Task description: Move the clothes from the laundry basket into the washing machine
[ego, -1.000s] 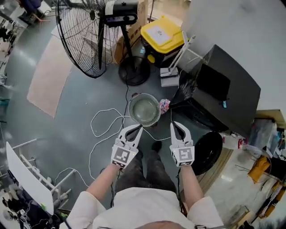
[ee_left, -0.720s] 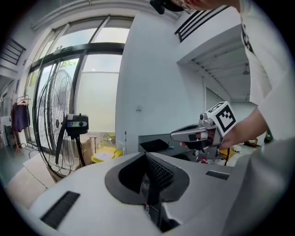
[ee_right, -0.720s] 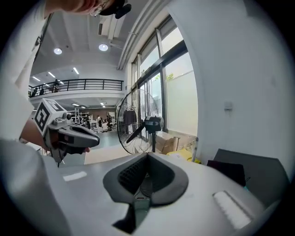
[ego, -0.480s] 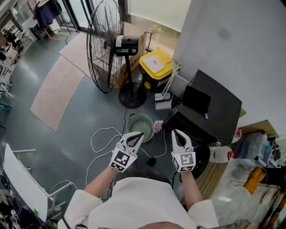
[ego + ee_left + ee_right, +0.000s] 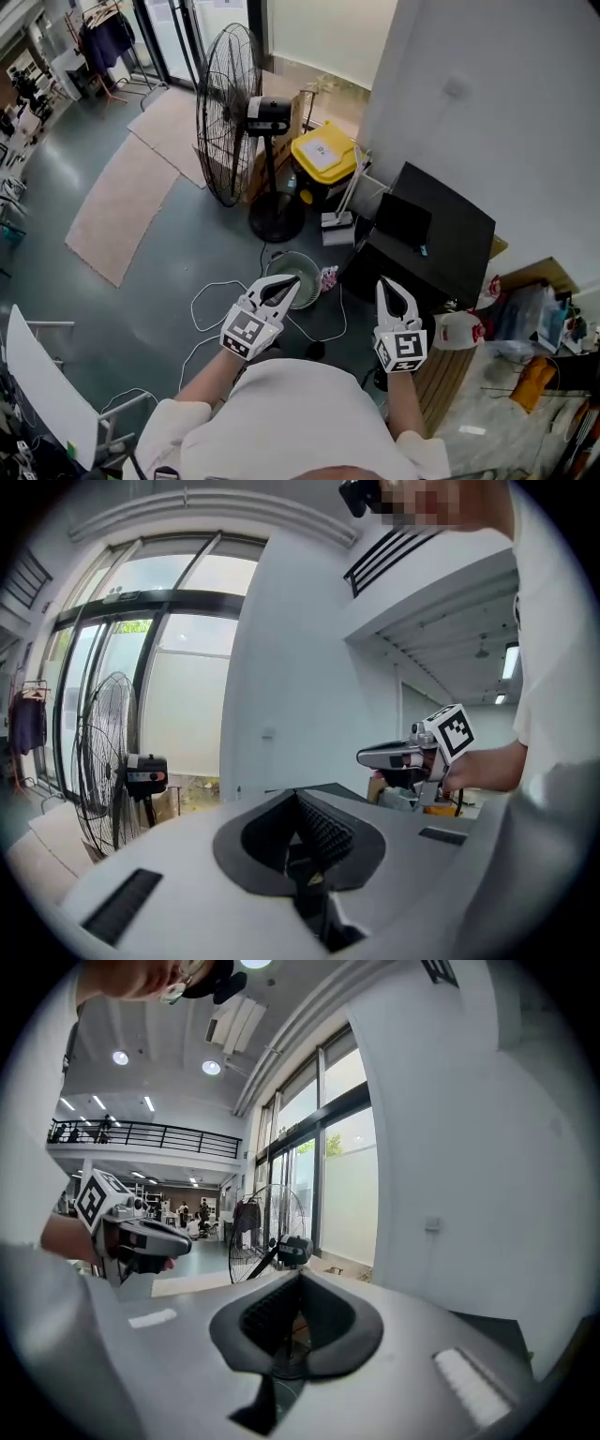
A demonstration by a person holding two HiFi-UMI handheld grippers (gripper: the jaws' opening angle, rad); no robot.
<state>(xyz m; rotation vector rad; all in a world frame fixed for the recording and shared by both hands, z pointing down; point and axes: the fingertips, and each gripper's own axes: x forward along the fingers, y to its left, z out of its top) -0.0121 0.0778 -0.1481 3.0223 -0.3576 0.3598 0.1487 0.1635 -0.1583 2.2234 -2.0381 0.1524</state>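
Head view: both grippers are pressed shut with nothing pinched, side by side before the person's chest.
Left gripper (image 5: pixel 289 283) has its tips over the near rim of the round basket (image 5: pixel 305 256) on the grey floor. Right gripper (image 5: pixel 388 284) points toward the black washer (image 5: pixel 441 234), just right of the basket. Farther off stand a fan (image 5: pixel 230 112) and a yellow-lidded bin (image 5: pixel 323 155).

One standing fan (image 5: pixel 230 112), one basket (image 5: pixel 305 265), one yellow-lidded bin (image 5: pixel 323 155).

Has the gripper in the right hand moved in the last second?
Yes. The right gripper has drifted rightward away from the green basket, toward the black machine.
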